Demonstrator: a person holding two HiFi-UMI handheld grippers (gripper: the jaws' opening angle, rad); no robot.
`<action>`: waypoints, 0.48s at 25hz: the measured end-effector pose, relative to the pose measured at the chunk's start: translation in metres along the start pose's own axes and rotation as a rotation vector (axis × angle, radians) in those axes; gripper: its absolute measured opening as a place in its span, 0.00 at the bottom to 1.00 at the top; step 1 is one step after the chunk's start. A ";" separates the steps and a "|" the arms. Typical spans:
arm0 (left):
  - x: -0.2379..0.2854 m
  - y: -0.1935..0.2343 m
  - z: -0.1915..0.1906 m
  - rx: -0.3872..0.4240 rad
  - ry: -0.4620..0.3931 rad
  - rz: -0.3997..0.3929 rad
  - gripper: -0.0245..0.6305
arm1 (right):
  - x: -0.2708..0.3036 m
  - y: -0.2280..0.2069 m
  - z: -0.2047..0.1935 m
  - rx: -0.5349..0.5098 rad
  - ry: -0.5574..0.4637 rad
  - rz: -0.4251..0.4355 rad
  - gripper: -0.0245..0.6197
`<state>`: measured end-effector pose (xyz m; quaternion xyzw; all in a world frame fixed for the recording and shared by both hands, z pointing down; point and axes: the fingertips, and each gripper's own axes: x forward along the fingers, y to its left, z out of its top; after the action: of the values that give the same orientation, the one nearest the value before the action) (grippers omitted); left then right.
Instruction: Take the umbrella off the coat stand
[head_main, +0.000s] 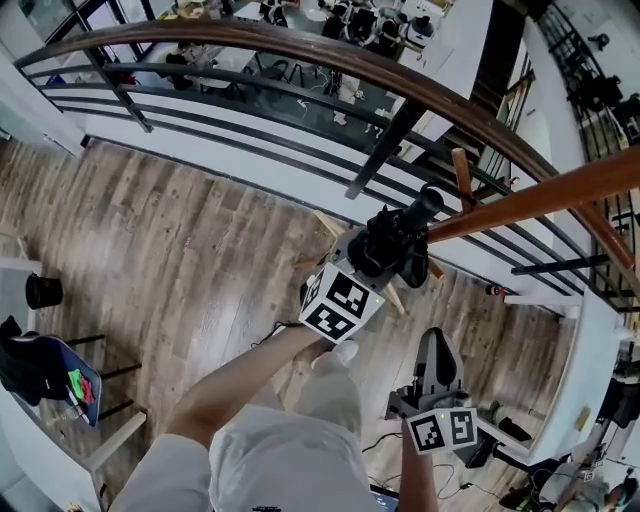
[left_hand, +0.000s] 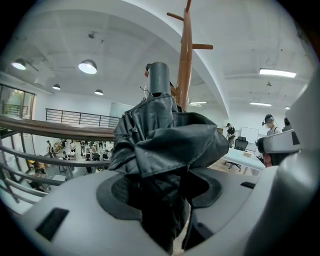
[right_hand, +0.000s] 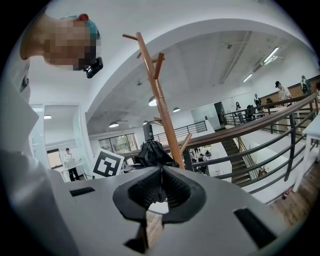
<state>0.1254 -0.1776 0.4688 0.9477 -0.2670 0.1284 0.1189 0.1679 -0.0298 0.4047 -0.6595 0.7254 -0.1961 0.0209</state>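
A folded black umbrella (head_main: 392, 243) with a dark stub handle (head_main: 425, 206) sits beside the lower part of the brown wooden coat stand (head_main: 540, 196). My left gripper (head_main: 385, 257) is shut on its bunched fabric. In the left gripper view the umbrella's black cloth (left_hand: 165, 145) fills the space between the jaws of the left gripper (left_hand: 160, 186), with the grey handle (left_hand: 159, 78) sticking up in front of the coat stand (left_hand: 185, 55). My right gripper (head_main: 438, 345) hangs lower and nearer, apart from the umbrella. In its own view the right gripper (right_hand: 161, 172) is shut and holds nothing, facing the coat stand (right_hand: 159, 97) and the umbrella (right_hand: 151, 151).
A curved wooden handrail (head_main: 300, 45) on black rails (head_main: 200, 100) runs just beyond the stand, with a lower floor behind it. Wood flooring (head_main: 180, 250) lies below. A dark stool with a bag (head_main: 45, 370) stands at the left. Cables and gear (head_main: 520, 440) lie at the lower right.
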 end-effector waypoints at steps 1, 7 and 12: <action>-0.001 0.001 0.002 -0.001 -0.002 0.005 0.41 | -0.002 0.000 0.001 -0.001 -0.002 -0.002 0.10; -0.007 0.019 0.015 -0.010 -0.017 0.045 0.41 | -0.010 0.004 0.007 -0.005 -0.014 -0.006 0.10; -0.009 0.033 0.030 -0.007 -0.029 0.079 0.41 | -0.016 0.000 0.011 -0.001 -0.017 -0.013 0.10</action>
<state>0.1056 -0.2091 0.4428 0.9377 -0.3063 0.1184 0.1133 0.1736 -0.0177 0.3907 -0.6659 0.7209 -0.1905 0.0254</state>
